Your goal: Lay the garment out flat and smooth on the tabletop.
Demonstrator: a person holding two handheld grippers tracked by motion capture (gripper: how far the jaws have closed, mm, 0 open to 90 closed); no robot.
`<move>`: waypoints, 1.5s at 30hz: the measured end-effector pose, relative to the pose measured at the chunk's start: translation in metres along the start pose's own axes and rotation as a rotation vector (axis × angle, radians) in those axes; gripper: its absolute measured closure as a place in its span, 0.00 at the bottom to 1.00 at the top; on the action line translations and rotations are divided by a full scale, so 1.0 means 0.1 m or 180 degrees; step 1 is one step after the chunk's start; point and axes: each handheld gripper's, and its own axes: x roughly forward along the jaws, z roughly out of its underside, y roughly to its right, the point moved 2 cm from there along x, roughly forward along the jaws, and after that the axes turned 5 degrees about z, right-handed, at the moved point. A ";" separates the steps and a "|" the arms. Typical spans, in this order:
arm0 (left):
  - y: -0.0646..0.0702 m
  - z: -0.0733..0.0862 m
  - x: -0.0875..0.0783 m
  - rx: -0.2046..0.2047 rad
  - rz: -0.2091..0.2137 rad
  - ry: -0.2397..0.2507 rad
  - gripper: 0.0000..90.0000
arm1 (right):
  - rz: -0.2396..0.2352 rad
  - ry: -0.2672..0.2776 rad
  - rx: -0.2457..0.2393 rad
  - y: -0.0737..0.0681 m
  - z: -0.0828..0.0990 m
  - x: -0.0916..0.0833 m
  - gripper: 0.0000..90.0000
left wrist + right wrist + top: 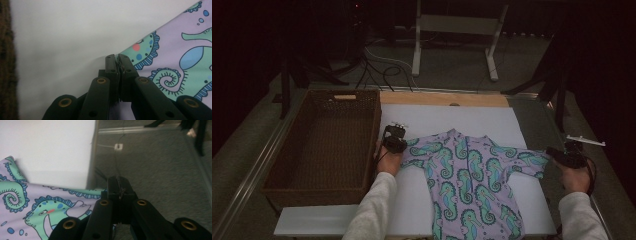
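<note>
A lilac baby suit (467, 180) printed with teal seahorses lies flat on the white table top (462, 122), sleeves spread to either side. My left gripper (398, 146) sits at the end of the left sleeve. In the left gripper view its jaws (117, 59) are shut, with the sleeve's edge (150, 47) pinched between them. My right gripper (551, 152) is at the table's right edge, shut on the end of the right sleeve (532, 160). In the right gripper view the closed jaws (117, 182) reach past the cloth (50, 202) over the grey floor.
A large brown wicker basket (373, 125) stands against the table's left side, close to my left hand. Grey carpet (162, 165) drops away beyond the right edge. A white frame stand (452, 25) and dark cables (387, 70) lie on the floor behind the table.
</note>
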 end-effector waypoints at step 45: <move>0.38 0.24 -0.84 0.0319 0.1217 0.1000 0.00 | -0.1197 0.0373 -0.0499 -1.16 0.49 -0.85 0.15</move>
